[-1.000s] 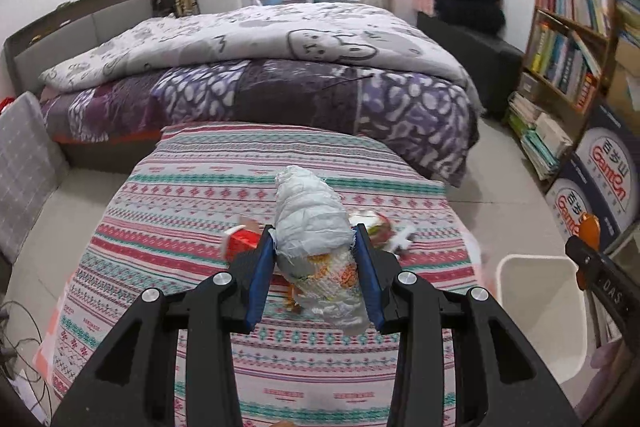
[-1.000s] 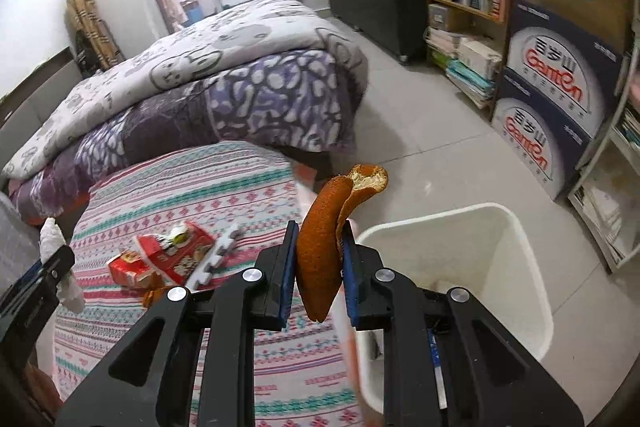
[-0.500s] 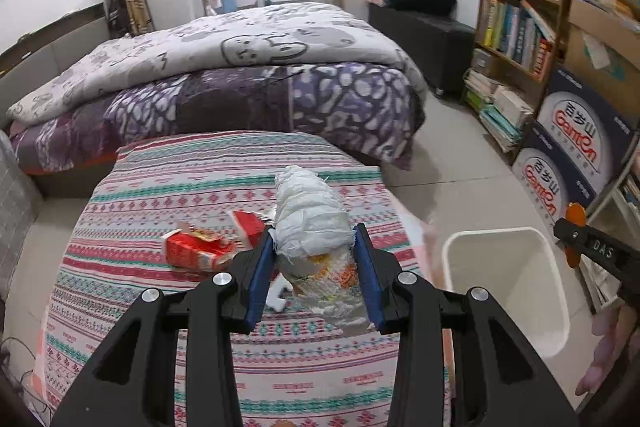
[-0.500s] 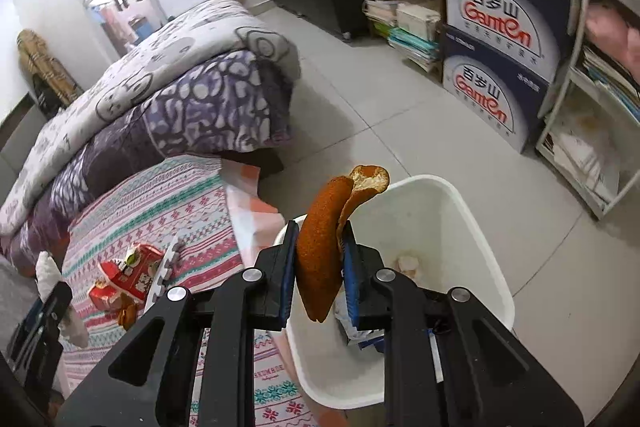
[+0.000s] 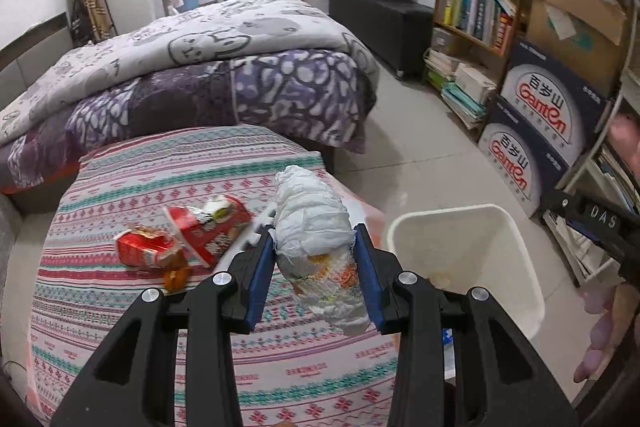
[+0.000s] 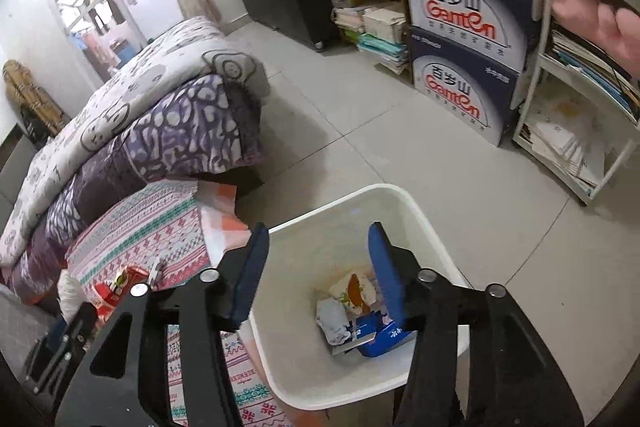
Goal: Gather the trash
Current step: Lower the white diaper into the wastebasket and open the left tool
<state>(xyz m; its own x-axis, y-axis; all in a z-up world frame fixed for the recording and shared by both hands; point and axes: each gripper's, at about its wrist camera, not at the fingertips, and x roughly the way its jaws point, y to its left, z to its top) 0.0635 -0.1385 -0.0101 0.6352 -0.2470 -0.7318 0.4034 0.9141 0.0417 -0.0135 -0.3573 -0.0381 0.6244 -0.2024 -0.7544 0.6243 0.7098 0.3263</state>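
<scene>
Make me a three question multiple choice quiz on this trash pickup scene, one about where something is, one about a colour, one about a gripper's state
1. Where is the bin?
A. on the bed
B. on the floor beside the striped cloth
C. on the bookshelf

2. What colour are the cartons on the cloth?
A. red
B. green
C. black

3. What is the right gripper doing?
A. gripping a peel
B. shut on nothing
C. open over the bin

Answers:
1 B, the bin stands on the tiles against the cloth's edge.
2 A, both crushed cartons are mostly red.
3 C, its fingers are spread apart with the bin's contents visible between them.
</scene>
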